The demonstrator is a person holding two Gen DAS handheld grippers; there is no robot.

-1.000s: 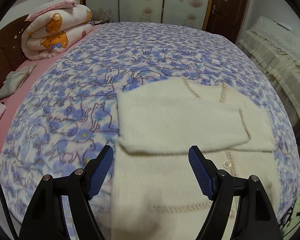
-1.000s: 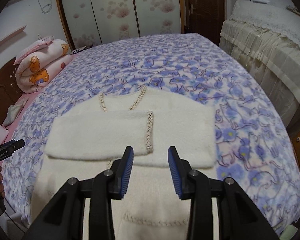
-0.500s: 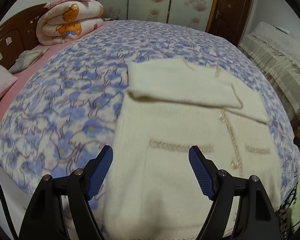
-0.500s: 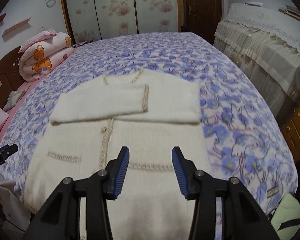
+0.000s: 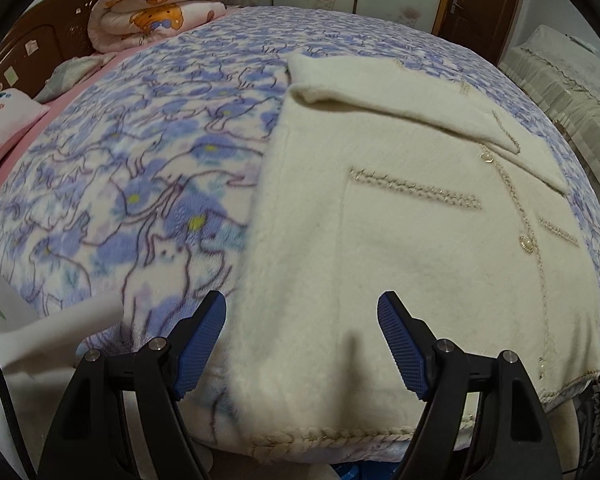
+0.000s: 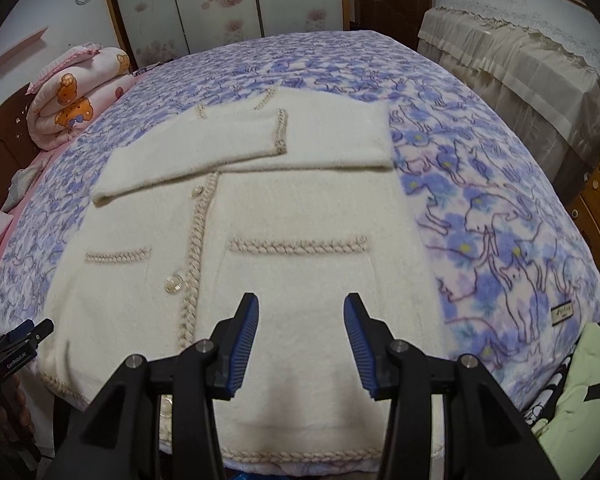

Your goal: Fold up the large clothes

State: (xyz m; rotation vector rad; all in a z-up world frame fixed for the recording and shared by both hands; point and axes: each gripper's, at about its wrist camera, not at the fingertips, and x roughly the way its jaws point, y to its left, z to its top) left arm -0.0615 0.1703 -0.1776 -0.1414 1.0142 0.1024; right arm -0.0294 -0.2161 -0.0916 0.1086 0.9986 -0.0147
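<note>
Left wrist view showed the cream cardigan (image 5: 400,248) lying flat on the cat-print blanket (image 5: 140,168), both sleeves folded across its chest; left gripper (image 5: 302,338) stood wide open over the hem's left corner, holding nothing; right gripper (image 6: 300,336), about half open after its jaws had just been opening, hovered empty above the hem near the pocket (image 6: 300,280).
</note>
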